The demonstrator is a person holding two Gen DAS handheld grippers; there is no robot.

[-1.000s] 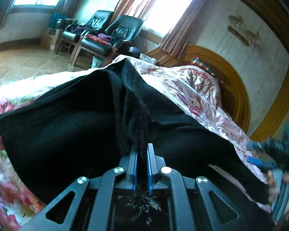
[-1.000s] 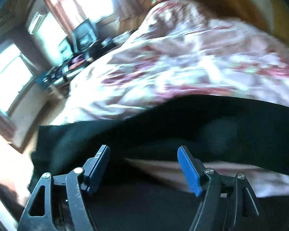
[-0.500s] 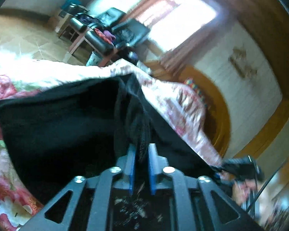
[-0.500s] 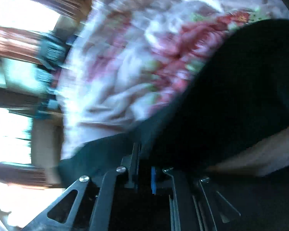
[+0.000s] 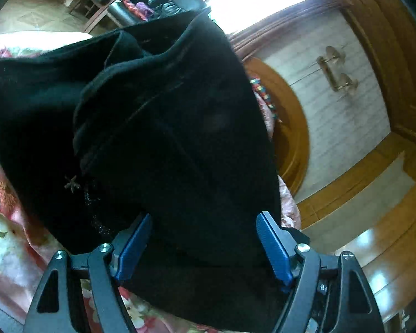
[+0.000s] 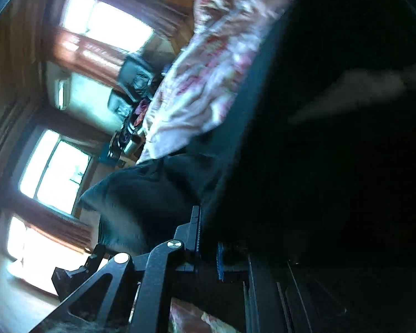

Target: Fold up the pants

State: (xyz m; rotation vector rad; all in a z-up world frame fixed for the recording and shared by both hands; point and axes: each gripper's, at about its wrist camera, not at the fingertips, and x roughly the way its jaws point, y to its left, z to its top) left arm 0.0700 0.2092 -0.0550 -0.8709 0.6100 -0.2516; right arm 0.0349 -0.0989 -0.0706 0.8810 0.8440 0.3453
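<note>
Pants [image 5: 166,127] — black, heaped in thick folds — lie on the bed's floral quilt [image 5: 5,238] and fill most of the left wrist view. The left tongs [image 5: 203,245] stand wide apart, their blue pads on either side of the nearest fold, which bulges up between them; neither pad presses the cloth. Behind the heap are the curved wooden headboard [image 5: 294,127], black armchairs [image 5: 141,2] and a bright window.

In the right wrist view, which is tilted and blurred, the pants [image 6: 319,166] cover the right and lower part of the picture, with the quilt [image 6: 208,63] beyond them. The right tongs [image 6: 208,245] are drawn close together with a fold of black cloth pinched between the dark finger and the blue pad. A second fold of the pants [image 6: 141,194] hangs to the left of the tongs.
</note>
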